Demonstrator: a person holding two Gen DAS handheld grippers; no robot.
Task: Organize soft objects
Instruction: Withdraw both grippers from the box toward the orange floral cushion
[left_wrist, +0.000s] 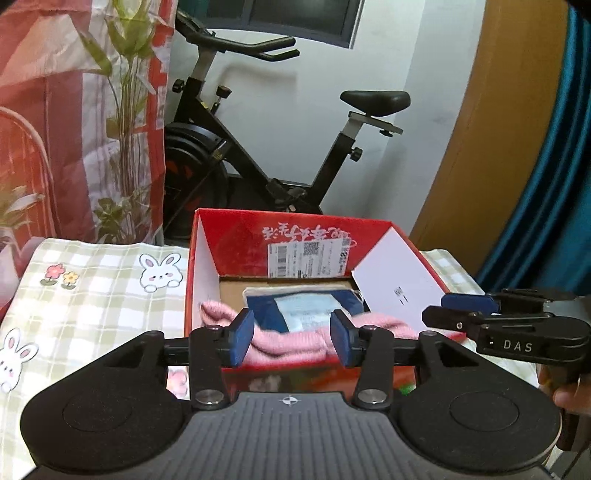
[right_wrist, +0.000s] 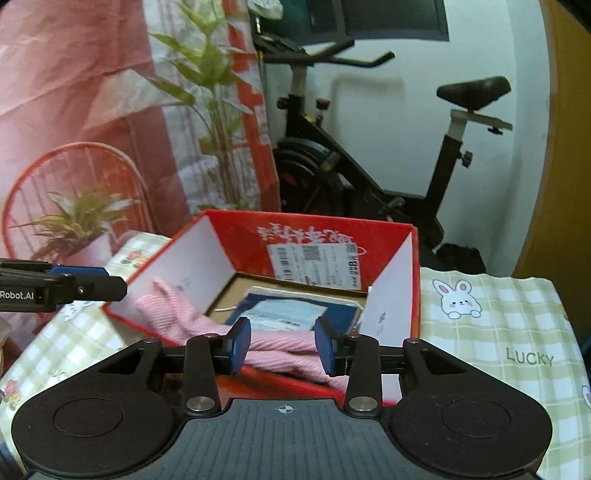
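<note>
A pink knit cloth is draped over the red box rim; left gripper and right gripper are held part-open, gripping nothing.

Black claw with blue pads; silver screws; white "DAS" lettering.

both wrists close (angled down), red box shared

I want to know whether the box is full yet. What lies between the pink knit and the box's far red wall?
A flat dark blue packet with a pale label lies on the red box's cardboard floor beyond the pink knit. Both wrist views show it.
</note>
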